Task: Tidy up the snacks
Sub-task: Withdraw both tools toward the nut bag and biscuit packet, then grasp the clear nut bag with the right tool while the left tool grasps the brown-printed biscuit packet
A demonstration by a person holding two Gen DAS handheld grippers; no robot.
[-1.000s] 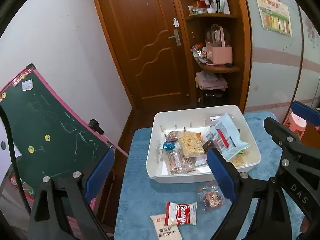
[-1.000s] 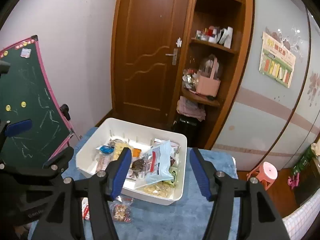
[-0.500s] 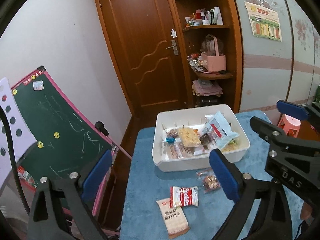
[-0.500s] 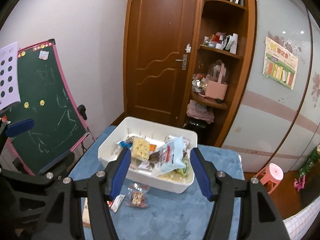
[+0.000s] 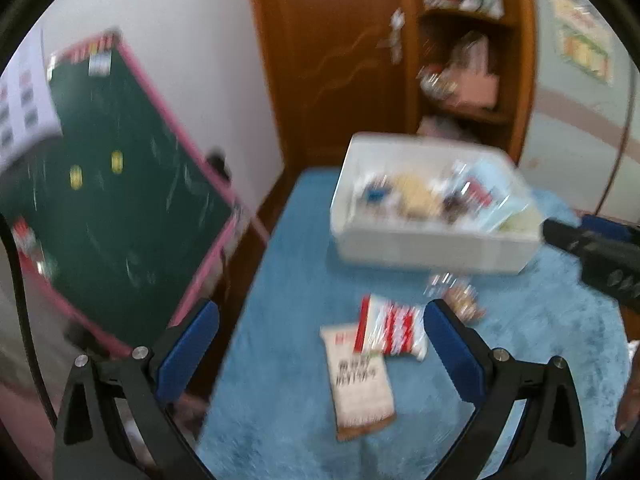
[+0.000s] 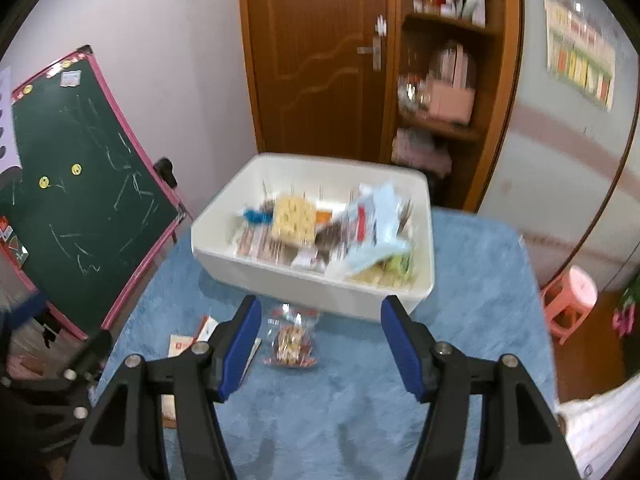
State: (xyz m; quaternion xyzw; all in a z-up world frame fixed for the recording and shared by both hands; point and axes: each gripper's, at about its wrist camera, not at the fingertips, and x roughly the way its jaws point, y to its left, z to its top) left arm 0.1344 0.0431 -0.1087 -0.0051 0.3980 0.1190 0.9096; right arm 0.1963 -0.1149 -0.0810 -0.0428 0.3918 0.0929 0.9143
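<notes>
Both grippers have dropped toward the blue cloth (image 6: pixel 460 280) since the earlier frame; the loose packets now sit larger in view. Left gripper (image 5: pixel 320 344) stands wide open and empty, framing the red packet (image 5: pixel 390 330) and tan packet (image 5: pixel 360 384), apparently lining up a pick. Right gripper (image 6: pixel 316 340) is half open, empty, above the clear packet (image 6: pixel 292 340). The bin (image 6: pixel 280 276), already holding snacks, stands just beyond.

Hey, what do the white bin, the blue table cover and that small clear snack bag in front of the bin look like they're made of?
White bin: likely moulded plastic, smooth and matte, with rounded corners and an even rim.
Blue table cover: looks like soft plush fabric; the surface shows a fuzzy, mottled nap.
Small snack bag: thin clear plastic film, glossy and crinkled, with its contents showing through.
</notes>
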